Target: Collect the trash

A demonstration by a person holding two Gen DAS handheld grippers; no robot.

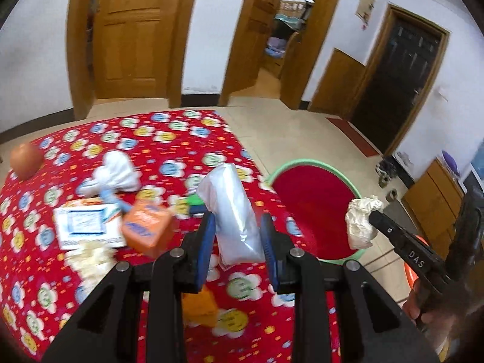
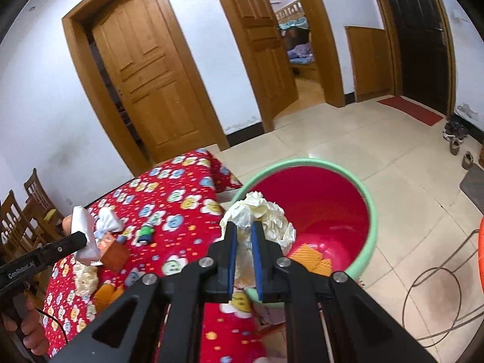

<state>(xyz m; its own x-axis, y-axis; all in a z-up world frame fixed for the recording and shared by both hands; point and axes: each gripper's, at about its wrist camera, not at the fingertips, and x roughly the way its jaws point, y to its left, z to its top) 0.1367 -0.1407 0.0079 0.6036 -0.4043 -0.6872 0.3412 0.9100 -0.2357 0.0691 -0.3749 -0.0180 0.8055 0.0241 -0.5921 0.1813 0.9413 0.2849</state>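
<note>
My left gripper (image 1: 237, 222) is shut on a silvery plastic packet (image 1: 234, 208) and holds it above the table's right part; it also shows in the right wrist view (image 2: 86, 236). My right gripper (image 2: 243, 230) is shut on a crumpled cream paper ball (image 2: 266, 214), at the near rim of the red bin with a green rim (image 2: 373, 211). The ball (image 1: 361, 222) hangs beside the bin (image 1: 314, 208) in the left wrist view. An orange piece (image 2: 314, 257) lies inside the bin.
On the red flowered tablecloth (image 1: 169, 133) lie a white knotted bag (image 1: 118, 174), a white box (image 1: 87, 222), an orange carton (image 1: 145, 227), crumpled paper (image 1: 90, 257), an orange ball (image 1: 25, 160) and a small green toy (image 2: 146, 233). Wooden chairs (image 2: 27, 211) stand left. A cable (image 2: 438, 296) loops on the floor.
</note>
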